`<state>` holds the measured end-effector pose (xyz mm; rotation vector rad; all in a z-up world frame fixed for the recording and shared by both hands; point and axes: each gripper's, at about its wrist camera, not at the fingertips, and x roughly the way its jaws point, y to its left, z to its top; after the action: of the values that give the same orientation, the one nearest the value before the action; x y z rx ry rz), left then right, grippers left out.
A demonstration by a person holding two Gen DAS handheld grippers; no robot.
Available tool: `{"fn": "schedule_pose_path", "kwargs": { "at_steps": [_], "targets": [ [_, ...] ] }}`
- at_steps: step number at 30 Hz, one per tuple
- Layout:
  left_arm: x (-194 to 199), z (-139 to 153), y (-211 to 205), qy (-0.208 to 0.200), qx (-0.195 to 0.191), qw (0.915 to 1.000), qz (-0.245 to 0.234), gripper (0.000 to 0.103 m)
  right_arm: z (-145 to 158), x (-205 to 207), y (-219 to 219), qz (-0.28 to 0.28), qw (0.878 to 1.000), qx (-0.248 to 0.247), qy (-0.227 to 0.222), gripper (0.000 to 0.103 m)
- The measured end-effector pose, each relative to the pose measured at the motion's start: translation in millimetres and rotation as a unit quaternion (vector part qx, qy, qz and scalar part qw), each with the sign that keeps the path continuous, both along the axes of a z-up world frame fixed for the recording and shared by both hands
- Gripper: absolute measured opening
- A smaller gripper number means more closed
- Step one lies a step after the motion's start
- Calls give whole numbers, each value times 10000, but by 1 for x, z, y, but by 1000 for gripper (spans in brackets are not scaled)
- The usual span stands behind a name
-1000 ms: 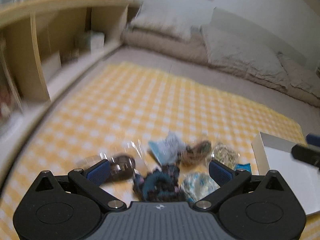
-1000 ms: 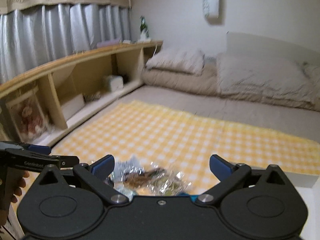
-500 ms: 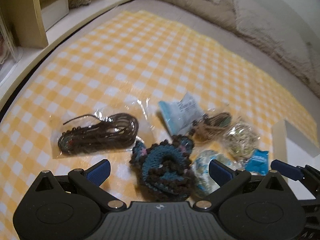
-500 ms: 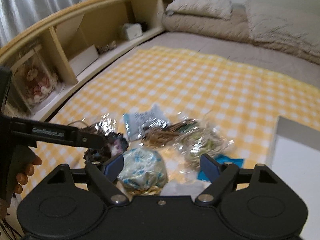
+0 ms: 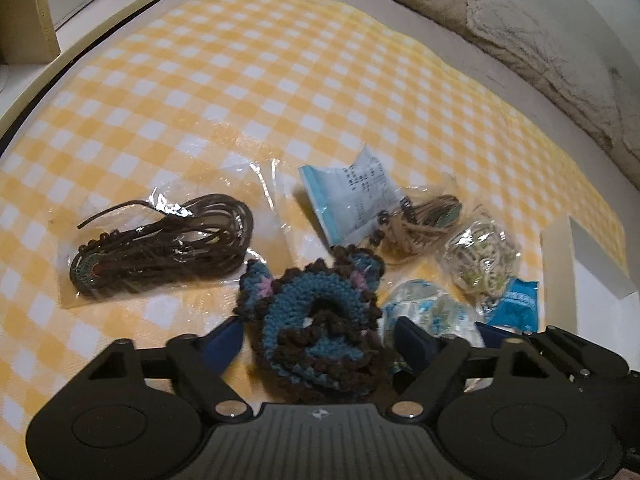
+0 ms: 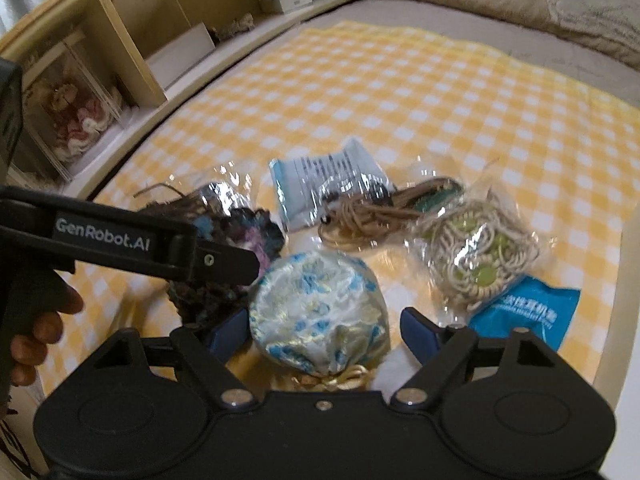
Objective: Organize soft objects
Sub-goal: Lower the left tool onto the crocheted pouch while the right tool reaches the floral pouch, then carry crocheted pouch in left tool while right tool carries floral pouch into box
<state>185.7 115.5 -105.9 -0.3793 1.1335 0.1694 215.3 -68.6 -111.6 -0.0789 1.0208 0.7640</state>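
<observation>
Checked yellow cloth (image 5: pixel 280 80), soft goods clustered for sorting; left gripper (image 5: pixel 320 338) jaws closing astride crocheted piece (image 5: pixel 316 320), right gripper (image 6: pixel 320 330) jaws spread around floral pouch (image 6: pixel 320 312).

Dim, warm indoor light with glare on the plastic bags (image 6: pixel 476 240), soft motion blur throughout, dark vignetted corners and strong fisheye bending at the edges.

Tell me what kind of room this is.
Most likely a bedroom or living room at home: a yellow checked mat spread on the floor, beige bedding and pillows along the far edge, and a low wooden shelf holding a boxed doll.
</observation>
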Motion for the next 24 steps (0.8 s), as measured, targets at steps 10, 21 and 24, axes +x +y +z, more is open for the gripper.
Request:
{"fn": "schedule_pose_path", "kwargs": {
  "at_steps": [10,21,24],
  "targets": [
    [-6,-1,1,24,25,9998,-200,52,1,-6,2,196,9997,-156,-27,50],
    [-26,27,-1,-443,160,9986,-231,50,31,-19,-13,110,9992,20,-391,42],
    [-31,42,-3,-702,210,9971,-183,50,43,-22,-19,-6,9984,101,-552,42]
  ]
}}
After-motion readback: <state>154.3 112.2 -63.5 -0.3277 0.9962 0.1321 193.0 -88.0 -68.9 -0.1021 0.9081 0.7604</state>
